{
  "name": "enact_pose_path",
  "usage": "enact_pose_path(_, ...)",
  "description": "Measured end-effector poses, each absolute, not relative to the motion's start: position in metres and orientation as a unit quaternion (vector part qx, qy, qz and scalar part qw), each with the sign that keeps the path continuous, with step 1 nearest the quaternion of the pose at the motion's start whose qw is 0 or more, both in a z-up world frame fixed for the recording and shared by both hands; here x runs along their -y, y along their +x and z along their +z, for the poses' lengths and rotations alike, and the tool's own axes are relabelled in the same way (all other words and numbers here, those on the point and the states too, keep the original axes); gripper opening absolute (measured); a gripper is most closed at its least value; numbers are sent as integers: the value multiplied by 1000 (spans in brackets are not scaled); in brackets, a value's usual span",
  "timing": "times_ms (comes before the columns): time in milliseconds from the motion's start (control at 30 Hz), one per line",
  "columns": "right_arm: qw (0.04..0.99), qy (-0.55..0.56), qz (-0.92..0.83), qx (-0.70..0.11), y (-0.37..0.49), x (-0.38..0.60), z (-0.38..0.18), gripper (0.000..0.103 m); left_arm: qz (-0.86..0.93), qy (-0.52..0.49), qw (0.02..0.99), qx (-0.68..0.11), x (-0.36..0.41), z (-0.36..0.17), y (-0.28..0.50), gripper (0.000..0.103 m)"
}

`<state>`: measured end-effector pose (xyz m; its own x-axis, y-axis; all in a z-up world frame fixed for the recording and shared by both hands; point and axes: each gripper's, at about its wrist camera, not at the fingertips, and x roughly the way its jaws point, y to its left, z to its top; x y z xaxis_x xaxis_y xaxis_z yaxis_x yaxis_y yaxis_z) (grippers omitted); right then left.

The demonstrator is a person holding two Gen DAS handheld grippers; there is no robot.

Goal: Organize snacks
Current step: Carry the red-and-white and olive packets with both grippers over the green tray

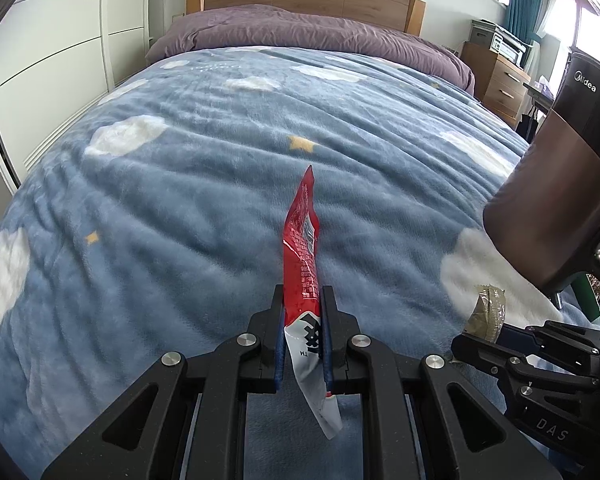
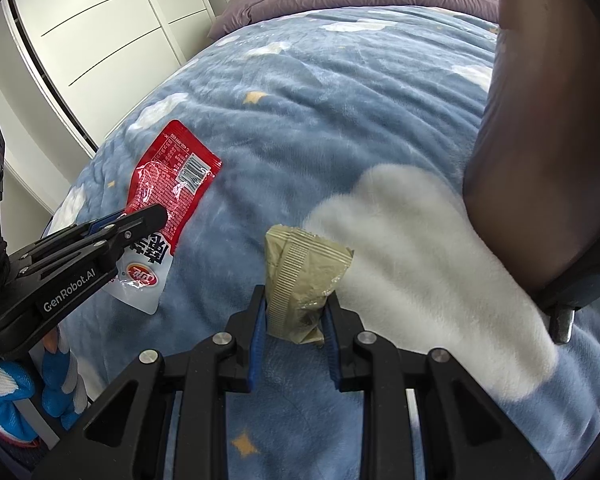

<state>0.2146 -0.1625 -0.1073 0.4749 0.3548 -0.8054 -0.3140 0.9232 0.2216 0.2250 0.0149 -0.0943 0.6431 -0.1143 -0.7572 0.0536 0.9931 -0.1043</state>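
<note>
Left wrist view: my left gripper (image 1: 303, 334) pinches the red snack pouch (image 1: 302, 256), my right gripper (image 2: 296, 322) the olive packet (image 2: 302, 280); thin foil might slip

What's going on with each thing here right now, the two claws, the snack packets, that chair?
Left gripper: shut on the red snack packet.
Red snack packet: pinched near its white end, held above the blanket.
Right gripper: shut on the olive snack packet.
Olive snack packet: gripped by its lower end, standing upright.
Blanket: spread over the bed, rippled.
Brown chair: at the bed's edge.
</note>
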Motion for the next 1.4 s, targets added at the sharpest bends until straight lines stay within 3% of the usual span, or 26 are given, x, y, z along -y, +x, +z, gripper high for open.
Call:
enact_pose_path(533,856,26,211,-471,196,163,-97,37,-77,-108,895,-425,-25,-90,216,10)
enact_pose_path(967,856,32,222,-467,171,171,-79,37,-74,-109,886,-445,-21,-85,183,10)
enact_pose_path(1400,870,27,212,-444,117,197,-31,37,-103,-100,894,-425,-7,-28,128,10)
